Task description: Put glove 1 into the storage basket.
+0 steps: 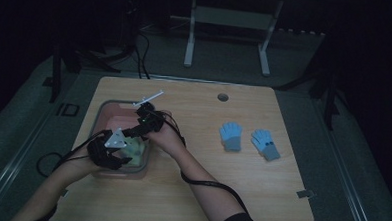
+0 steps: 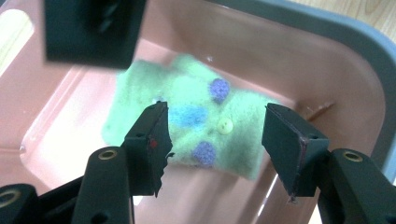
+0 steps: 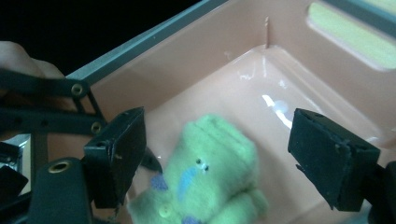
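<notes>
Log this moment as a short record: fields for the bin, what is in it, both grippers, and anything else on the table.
bin: pink bin with grey rim, on the left part of the wooden table
contents: green glove with blue and purple spots and a small button, lying on the bin floor
left gripper: open, jaws either side of the green glove, not closed on it
right gripper: open, above the glove inside the bin
elsewhere: pair of blue gloves with grey cuffs, lying flat side by side on the right part of the table
</notes>
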Available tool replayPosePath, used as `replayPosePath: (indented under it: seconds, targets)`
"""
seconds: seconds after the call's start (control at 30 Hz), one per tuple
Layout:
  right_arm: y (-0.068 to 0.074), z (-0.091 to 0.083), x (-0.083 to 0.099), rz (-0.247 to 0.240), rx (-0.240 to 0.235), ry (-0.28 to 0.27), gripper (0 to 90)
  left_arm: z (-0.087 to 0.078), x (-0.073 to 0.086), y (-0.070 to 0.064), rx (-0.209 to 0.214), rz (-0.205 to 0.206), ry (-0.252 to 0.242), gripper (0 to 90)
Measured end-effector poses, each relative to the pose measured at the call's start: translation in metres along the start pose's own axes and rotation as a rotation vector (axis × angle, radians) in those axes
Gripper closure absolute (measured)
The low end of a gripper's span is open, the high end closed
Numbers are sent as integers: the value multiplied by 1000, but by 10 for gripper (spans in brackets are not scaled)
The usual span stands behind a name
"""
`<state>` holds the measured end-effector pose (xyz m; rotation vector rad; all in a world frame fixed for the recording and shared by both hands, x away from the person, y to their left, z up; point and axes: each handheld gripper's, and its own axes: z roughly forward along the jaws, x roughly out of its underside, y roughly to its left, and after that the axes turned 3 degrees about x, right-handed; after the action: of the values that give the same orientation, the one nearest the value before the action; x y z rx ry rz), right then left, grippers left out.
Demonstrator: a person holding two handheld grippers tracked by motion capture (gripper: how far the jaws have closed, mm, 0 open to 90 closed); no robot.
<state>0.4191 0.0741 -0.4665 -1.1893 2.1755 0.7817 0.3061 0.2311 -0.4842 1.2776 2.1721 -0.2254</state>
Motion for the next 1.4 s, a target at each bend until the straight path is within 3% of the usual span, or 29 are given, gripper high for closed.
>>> replayPosePath:
  seconds: [0.23,0.43,0.73,1.03,1.13,1.3,1.4]
  targets:
    - [-5,-20,11,-4,-6,-10,171,-6,-8,-2,-30,-60,-19,411]
    - [-7,-41,23,-18,-12,-25,173,-13,-20,-8,-13,-93,-63,413]
    - [-9,-65,46,-29,-6,-30,173,-17,-43,-27,26,-69,-98,423]
    - [-12,-82,66,-36,3,-26,173,-10,-63,-46,62,-28,-109,424]
    - [-15,-86,73,-34,11,-25,173,-8,-66,-48,79,-35,-128,420]
    - [-21,-97,85,-48,40,-28,174,-1,-71,-55,100,-58,-160,265]
    - [-28,-104,92,-29,45,-28,174,6,-73,-64,93,-46,-166,234]
